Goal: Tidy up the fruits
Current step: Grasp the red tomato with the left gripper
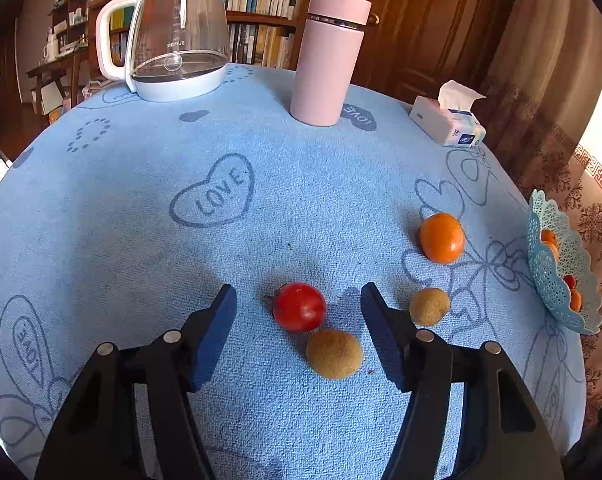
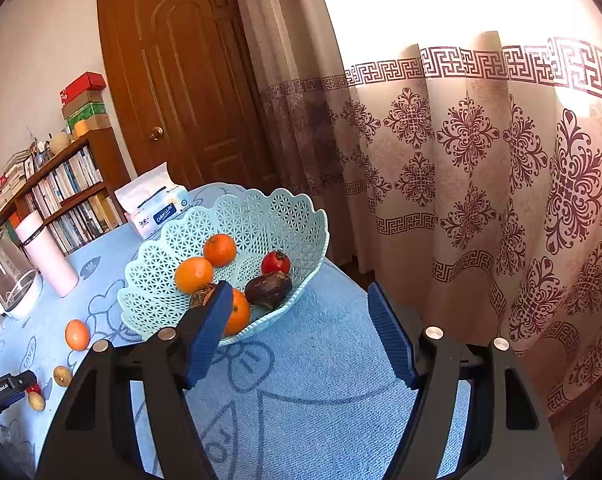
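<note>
Blue terry cloth covers the bench (image 1: pixel 141 208). Right view alone shows the lattice basket (image 2: pixel 261 216) holding fruit. Left tongs (image 1: pixel 299 308), spread, straddle a cherry tomato (image 1: pixel 299 307) and probably a longan (image 1: pixel 334 354); closing could pinch both. Right tongs (image 2: pixel 299 308) gape, holding nothing.
</note>
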Tool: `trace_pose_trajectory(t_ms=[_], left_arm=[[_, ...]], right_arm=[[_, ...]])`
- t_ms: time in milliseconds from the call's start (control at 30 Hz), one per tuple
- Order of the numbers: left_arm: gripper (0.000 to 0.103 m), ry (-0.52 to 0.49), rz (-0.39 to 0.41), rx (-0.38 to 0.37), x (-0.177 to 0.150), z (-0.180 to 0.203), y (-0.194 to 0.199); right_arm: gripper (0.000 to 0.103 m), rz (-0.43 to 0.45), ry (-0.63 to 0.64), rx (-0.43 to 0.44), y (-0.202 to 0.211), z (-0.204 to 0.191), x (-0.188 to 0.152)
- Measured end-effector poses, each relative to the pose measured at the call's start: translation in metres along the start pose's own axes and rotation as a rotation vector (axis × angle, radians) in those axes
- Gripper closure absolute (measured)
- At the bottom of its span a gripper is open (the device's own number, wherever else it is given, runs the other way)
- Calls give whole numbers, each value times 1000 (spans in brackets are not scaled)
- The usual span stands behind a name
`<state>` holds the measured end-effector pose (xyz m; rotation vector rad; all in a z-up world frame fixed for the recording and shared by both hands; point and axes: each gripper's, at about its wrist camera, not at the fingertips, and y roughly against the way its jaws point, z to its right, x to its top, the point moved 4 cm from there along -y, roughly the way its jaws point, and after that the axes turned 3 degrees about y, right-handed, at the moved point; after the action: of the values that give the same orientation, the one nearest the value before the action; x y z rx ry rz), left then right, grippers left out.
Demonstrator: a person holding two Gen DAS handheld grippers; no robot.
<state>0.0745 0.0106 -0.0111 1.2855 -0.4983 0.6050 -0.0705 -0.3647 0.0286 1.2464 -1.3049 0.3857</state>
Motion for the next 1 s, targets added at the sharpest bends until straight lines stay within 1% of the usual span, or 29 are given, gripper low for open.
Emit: trace_pose_trajectory(t_ms=[33,100,167,333,433,500,567,667,833,900,1000], left_arm=[[45,5,-10,-2,-1,-1,-2],[48,14,-20,-3,-1,-2,-6],[50,15,-19,-5,-1,-3,-6],[63,4,-17,-28,-1,0,-6],[69,-8,-13,-44,-2,3,-4],[72,3,-8,-56,-1,2,-3],[73,24,-10,-75,0,-2,-3],[74,45,0,-81,2,-7,1],[74,64,49,-79,10,-17,15],[74,71,68,-74,13,-22,20],[74,72,99,-44,14,-31,27]], right_arm=[[32,-1,1,0,0,0,0],[32,-2,2,0,-1,0,0],[32,-2,3,-1,-1,0,0],[32,-3,7,-2,-1,-1,0],[32,-2,11,-5,-1,-1,0],[32,2,16,-8,0,-3,0],[32,5,22,-11,0,-3,0],[32,16,38,-21,2,-6,0],[32,52,90,-39,9,-16,0],[32,68,120,-46,13,-21,1],[32,94,184,-54,19,-35,0]])
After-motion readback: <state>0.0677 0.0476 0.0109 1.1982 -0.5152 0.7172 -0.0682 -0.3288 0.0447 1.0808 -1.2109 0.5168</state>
